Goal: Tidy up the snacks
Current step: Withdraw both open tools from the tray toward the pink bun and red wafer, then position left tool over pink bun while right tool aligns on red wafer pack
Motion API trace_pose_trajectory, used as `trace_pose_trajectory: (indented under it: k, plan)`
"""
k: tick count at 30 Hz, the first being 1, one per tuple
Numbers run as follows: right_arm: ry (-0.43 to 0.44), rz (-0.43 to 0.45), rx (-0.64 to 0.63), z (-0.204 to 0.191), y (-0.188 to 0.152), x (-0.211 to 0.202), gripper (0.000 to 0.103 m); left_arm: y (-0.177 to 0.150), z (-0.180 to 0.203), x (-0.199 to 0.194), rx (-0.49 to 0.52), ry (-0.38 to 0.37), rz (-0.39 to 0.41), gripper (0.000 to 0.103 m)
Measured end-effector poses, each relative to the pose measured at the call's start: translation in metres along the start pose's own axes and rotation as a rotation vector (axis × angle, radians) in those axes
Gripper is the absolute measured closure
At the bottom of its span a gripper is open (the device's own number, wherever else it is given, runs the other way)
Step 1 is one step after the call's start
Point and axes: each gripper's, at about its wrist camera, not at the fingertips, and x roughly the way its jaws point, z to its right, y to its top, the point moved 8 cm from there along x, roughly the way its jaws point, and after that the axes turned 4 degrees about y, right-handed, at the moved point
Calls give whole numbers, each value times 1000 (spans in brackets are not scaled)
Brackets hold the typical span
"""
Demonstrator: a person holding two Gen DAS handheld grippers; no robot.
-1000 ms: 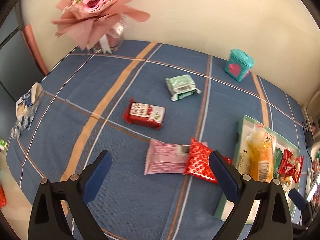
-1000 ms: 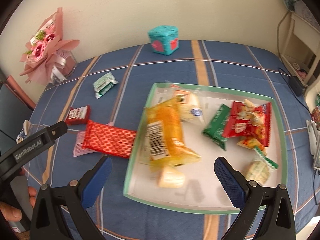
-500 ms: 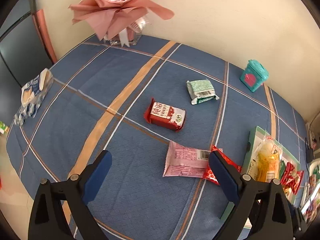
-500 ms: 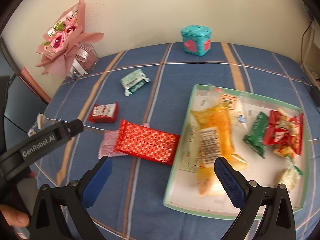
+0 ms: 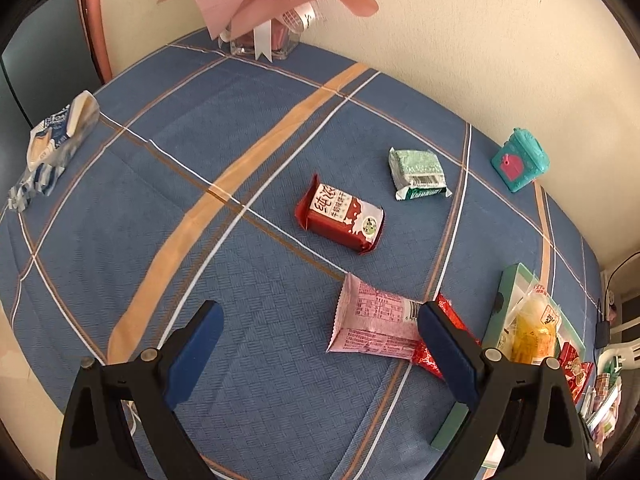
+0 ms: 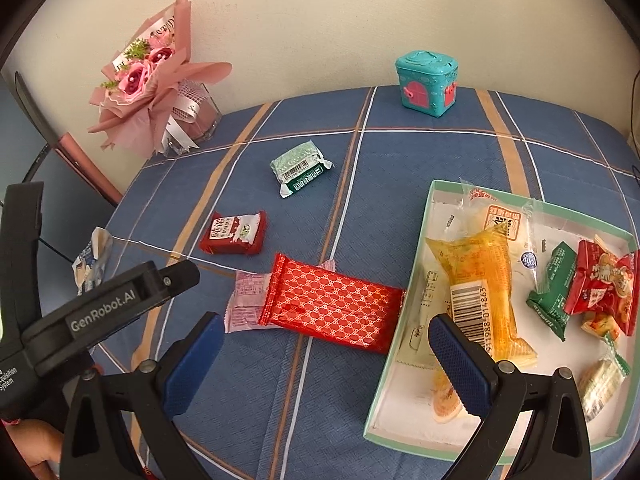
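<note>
Blue plaid tablecloth (image 5: 200,280) against a cream wall, bouquet (image 6: 148,76) and teal toy box (image 6: 426,82) at the back edge. Four snacks loose on the cloth, outside the green-rimmed tray (image 6: 378,392) (already well stocked with packets, a yellow one (image 6: 476,292) the largest).

Nearest: a red wafer pack (image 6: 336,308), long, flat, patterned foil, lying across the end of a pink packet (image 5: 372,320) and just beside the tray's left rim. Further off, a small red biscuit packet (image 5: 340,220) with white label, then a pale green packet (image 5: 418,172) with a barcode, well apart from the tray.

Left gripper (image 5: 318,320) and right gripper (image 6: 324,328) both spread wide, holding nothing, hovering over the red and pink pair.

Likely all light. Glossy film, so probably slippery; contents probably brittle (wafer especially), so only gentle squeeze. Best taken across the short width near the middle, not by the crimped end seals, which would flop. Red pack first, since on top of the pink one; otherwise a risk of dragging both.
</note>
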Motion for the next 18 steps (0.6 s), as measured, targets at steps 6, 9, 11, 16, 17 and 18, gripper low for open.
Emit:
trace_pose_trajectory:
  k: [6,9,11,16,17,18]
  plan:
    - [-36,6,-50,-1,5,7,5,-2,-4,12,-21,5,-33,5]
    - [-49,1,-88,-5,7,13,8,-3,-5,19,-30,2,-54,5]
    - [-60,-14,-116,-7,6,20,9,-5,-6,23,-40,1,-69,5]
    - [-84,-68,-157,-7,-2,38,16,-3,-9,29,-56,11,-78,5]
    - [-87,-74,-166,-7,-2,40,16,-3,-10,29,-59,12,-78,5]
    - [-91,-80,-175,-7,-3,42,16,-3,-10,30,-62,10,-78,5]
